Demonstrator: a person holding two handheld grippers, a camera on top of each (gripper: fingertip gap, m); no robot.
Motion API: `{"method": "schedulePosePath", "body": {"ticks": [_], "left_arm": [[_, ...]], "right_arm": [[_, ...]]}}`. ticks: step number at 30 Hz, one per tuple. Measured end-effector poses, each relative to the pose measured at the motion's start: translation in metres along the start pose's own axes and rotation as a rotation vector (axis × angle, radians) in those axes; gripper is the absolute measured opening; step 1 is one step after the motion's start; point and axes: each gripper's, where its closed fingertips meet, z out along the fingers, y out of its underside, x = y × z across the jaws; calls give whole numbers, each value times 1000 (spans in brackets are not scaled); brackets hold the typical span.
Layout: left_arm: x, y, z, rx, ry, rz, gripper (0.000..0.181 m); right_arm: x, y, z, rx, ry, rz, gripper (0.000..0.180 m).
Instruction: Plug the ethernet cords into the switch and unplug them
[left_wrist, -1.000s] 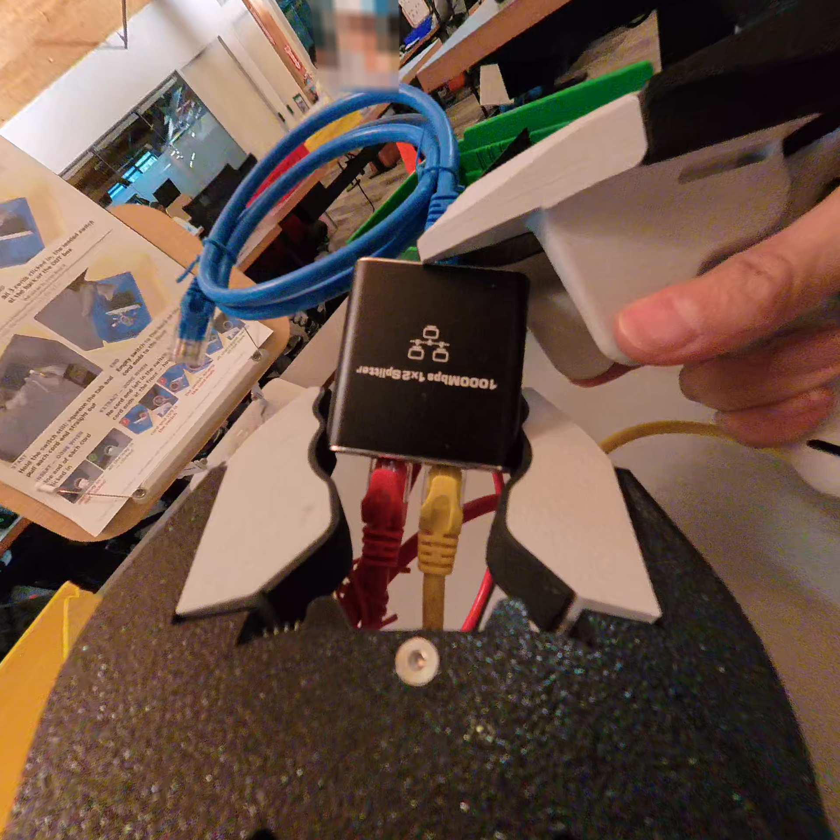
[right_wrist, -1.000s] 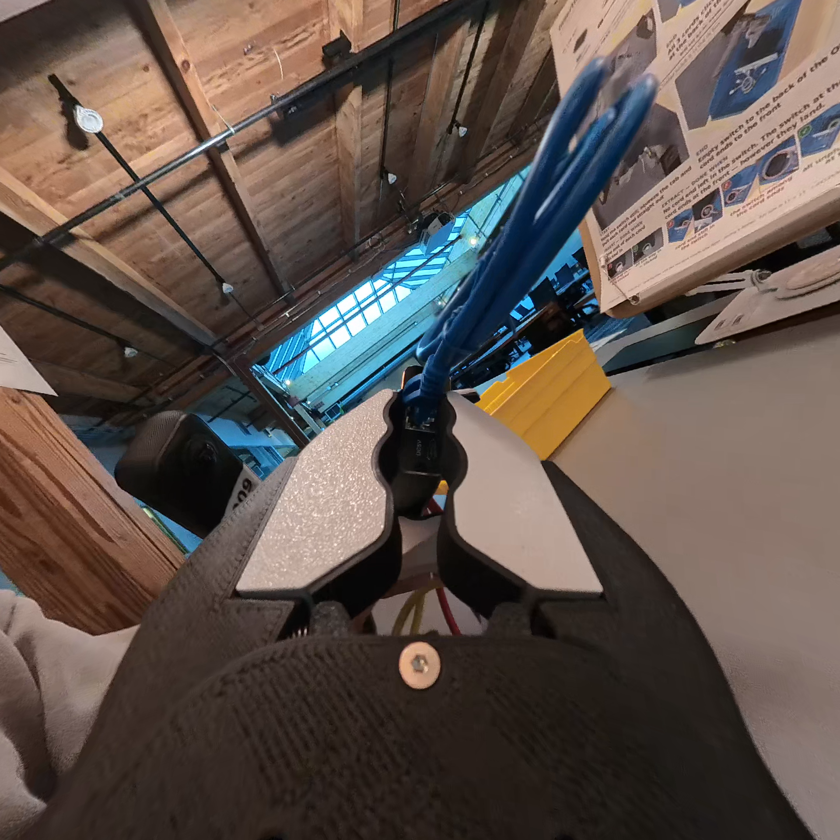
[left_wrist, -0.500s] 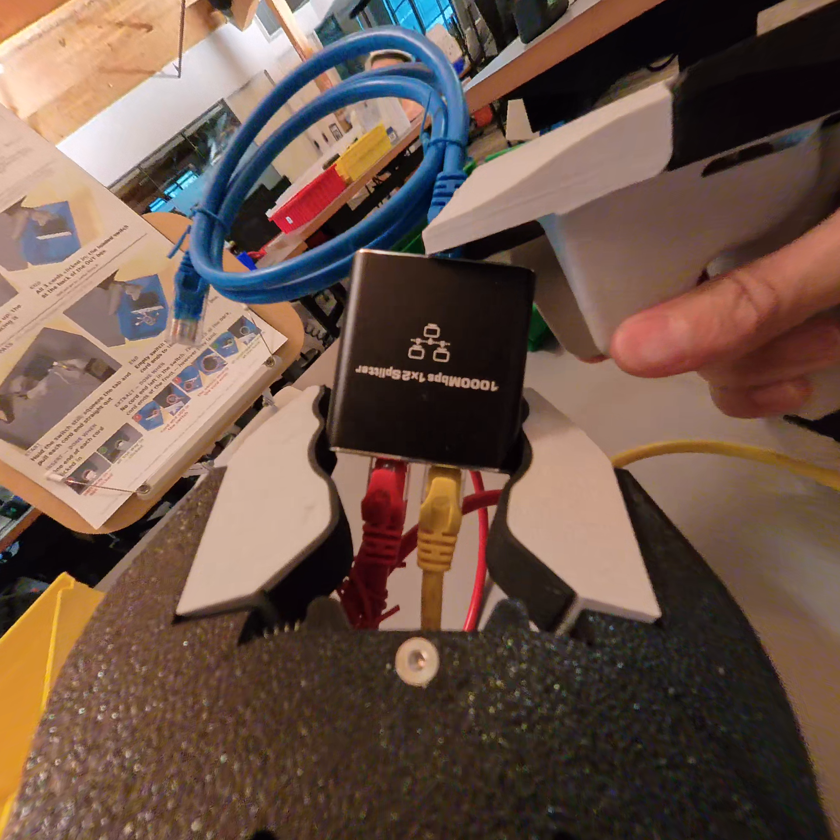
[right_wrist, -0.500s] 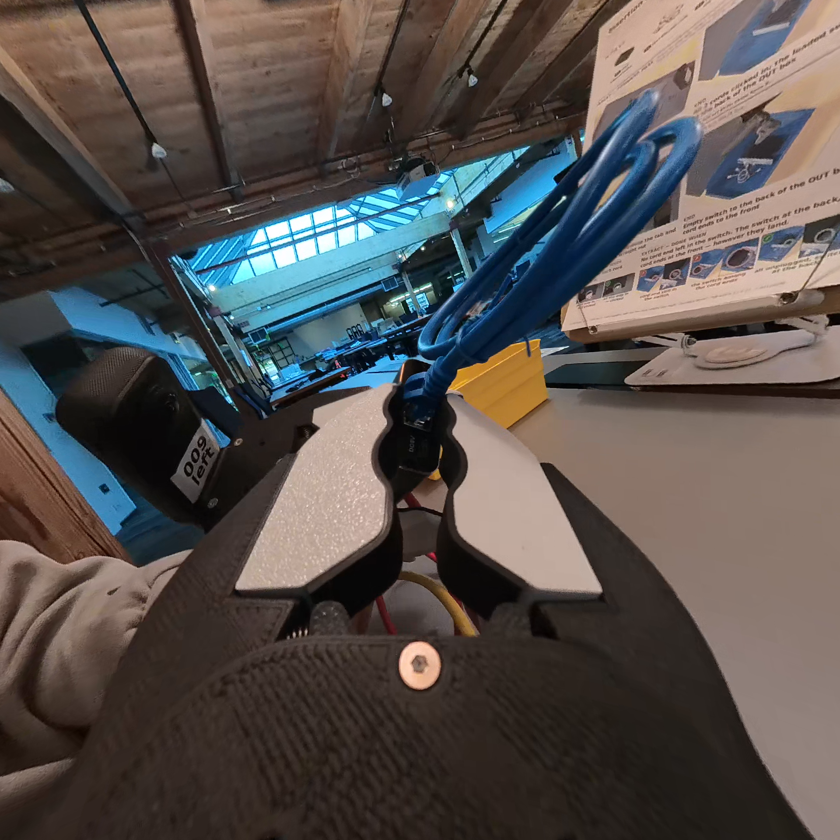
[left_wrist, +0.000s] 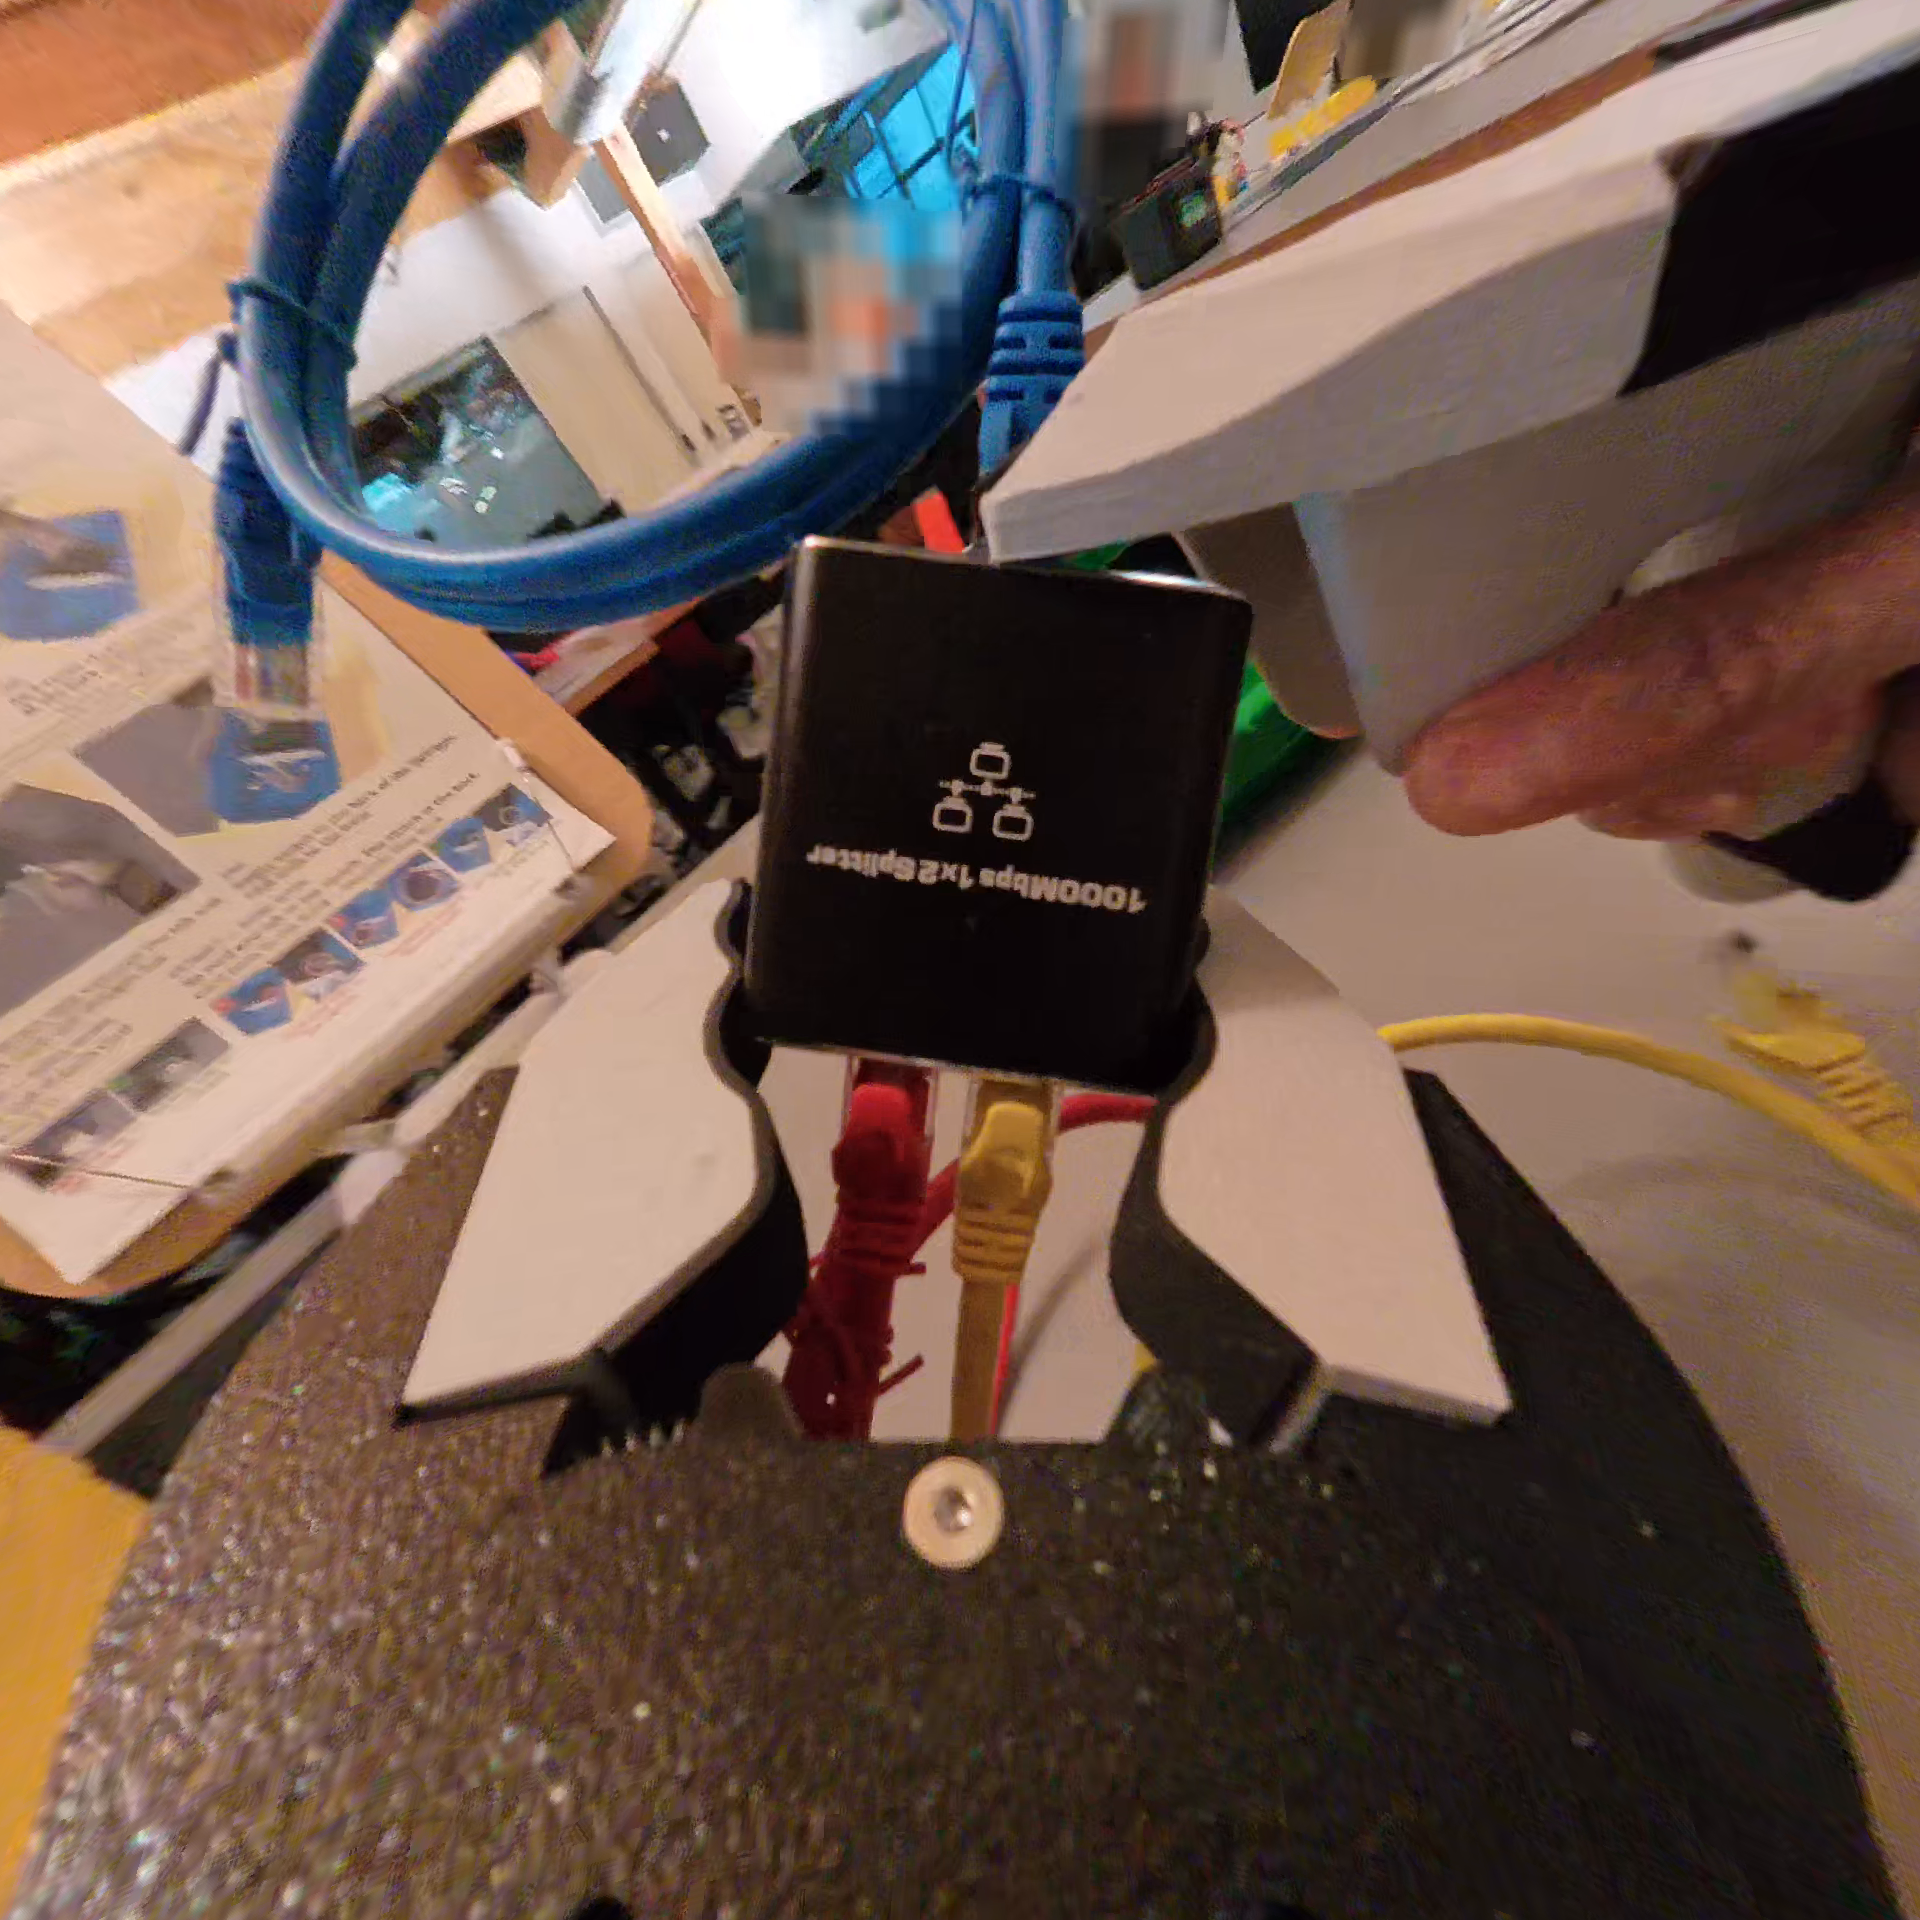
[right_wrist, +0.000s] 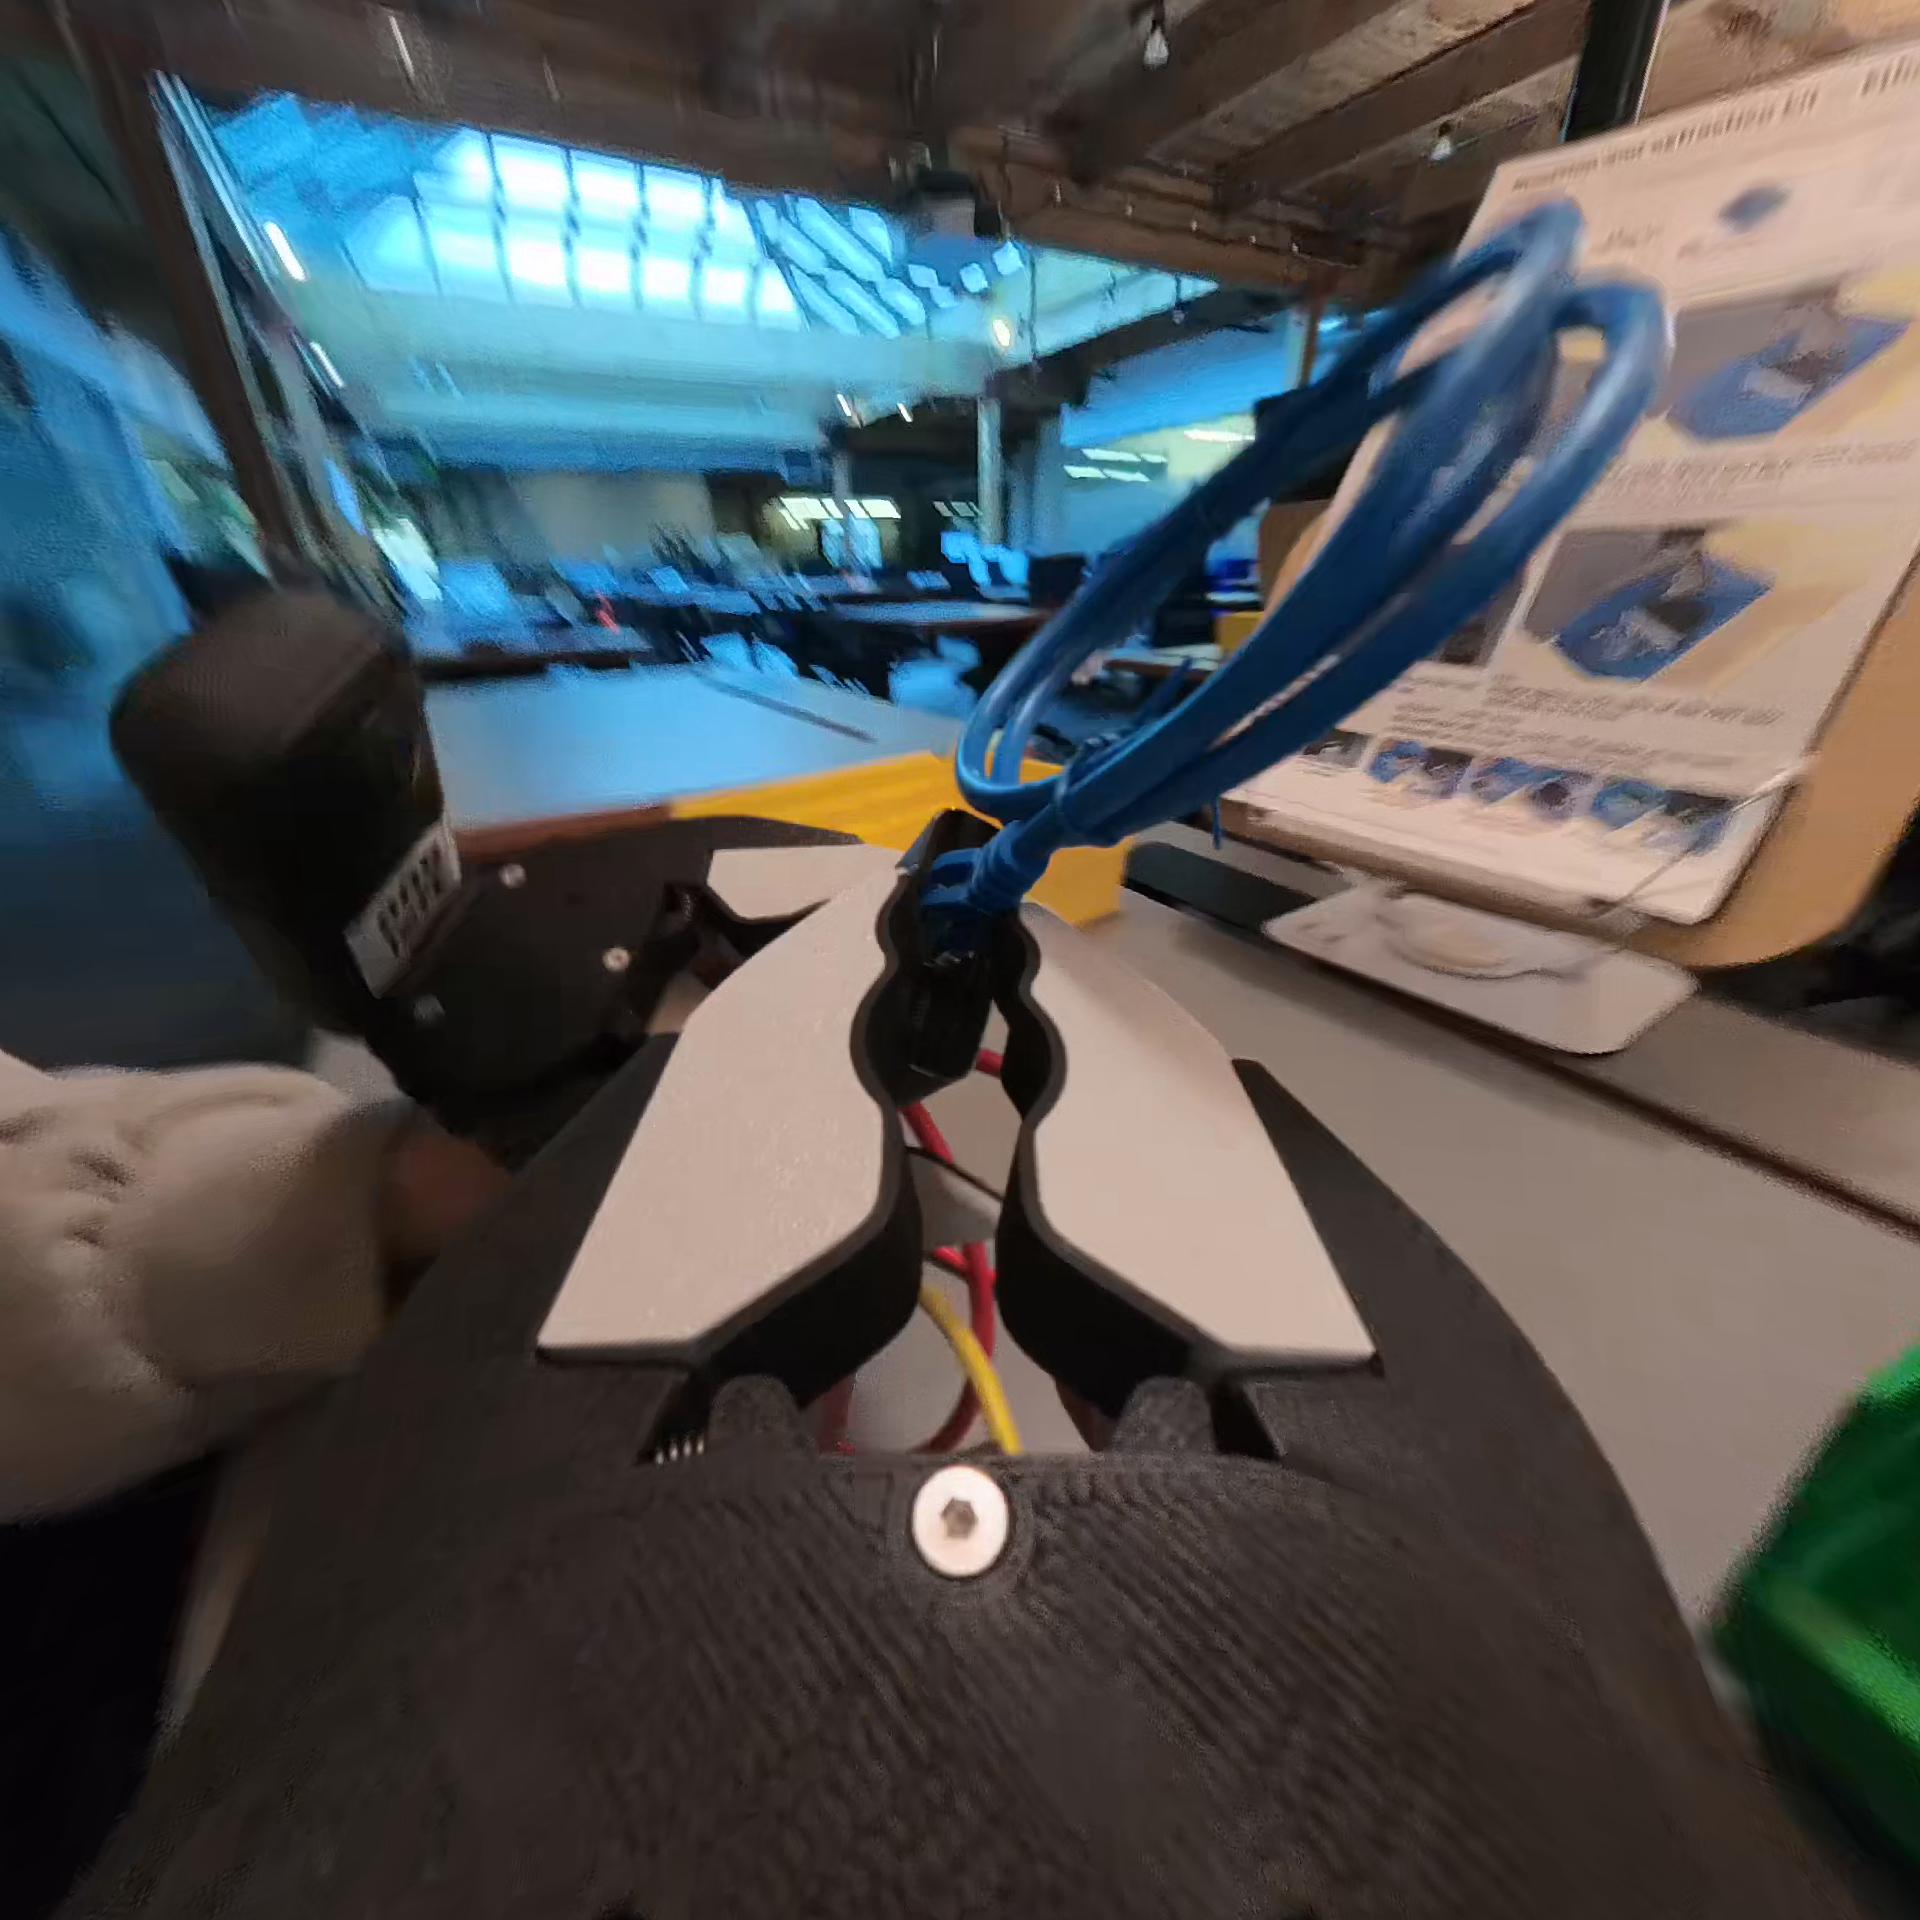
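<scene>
My left gripper (left_wrist: 966, 935) is shut on the black switch (left_wrist: 987, 748) and holds it up above the table. A red cord (left_wrist: 878, 1153) and a yellow cord (left_wrist: 997, 1174) are plugged into its near end. My right gripper (right_wrist: 956, 914) is shut on the plug of the coiled blue cord (right_wrist: 1299, 623), right at the switch's far end. In the left wrist view the right gripper's finger (left_wrist: 1299, 416) hides where the blue plug (left_wrist: 1023, 364) meets the switch. The blue coil (left_wrist: 416, 499) hangs in the air and its free plug (left_wrist: 260, 634) dangles. The left gripper also shows in the right wrist view (right_wrist: 312, 779).
An instruction sheet on a wooden board (left_wrist: 260, 883) stands at the left, and at the right in the right wrist view (right_wrist: 1610, 623). The yellow cord's loose plug (left_wrist: 1808, 1060) lies on the white table (left_wrist: 1558, 914). A yellow bin (right_wrist: 883, 800) and a green bin (right_wrist: 1839, 1610) are nearby. Tip to tip, the grippers are about 6 cm apart.
Both grippers have tilted down together, so the right wrist view now shows the table instead of the ceiling. The holds on the switch and the blue plug are unchanged. The blue coil has swung.
</scene>
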Motion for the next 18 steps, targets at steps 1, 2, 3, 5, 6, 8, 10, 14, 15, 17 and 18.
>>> {"method": "schedulePosePath", "body": {"ticks": [1,2,3,5,6,8,10,14,15,17,18], "left_arm": [[4,1,0,16,40,-59,74],[6,0,-1,21,65,-91,74],[8,0,-2,9,91,-108,74],[8,-2,-2,20,86,-93,74],[6,-3,-2,22,67,-68,74],[-3,-9,-3,30,-15,28,73],[-10,-10,-4,12,-76,107,73],[-12,-2,-5,4,-111,109,73],[-10,-1,-4,9,-92,77,74],[-6,-2,-4,32,-69,37,74],[-4,-3,-4,42,-51,16,74]], "right_arm": [[-2,0,1,-29,13,-50,17],[-4,-1,2,-32,16,-63,17],[-4,-1,1,-41,29,-104,17],[-7,-4,0,-69,34,-160,17],[-8,-6,0,-57,32,-157,16],[-7,-9,-1,36,-47,64,15],[-6,-10,-1,98,-91,200,14],[-8,-3,3,24,-53,79,15],[-8,-2,3,-7,-27,4,16],[-10,-4,3,-50,5,-108,17],[-11,-5,2,-64,17,-142,17]]}}
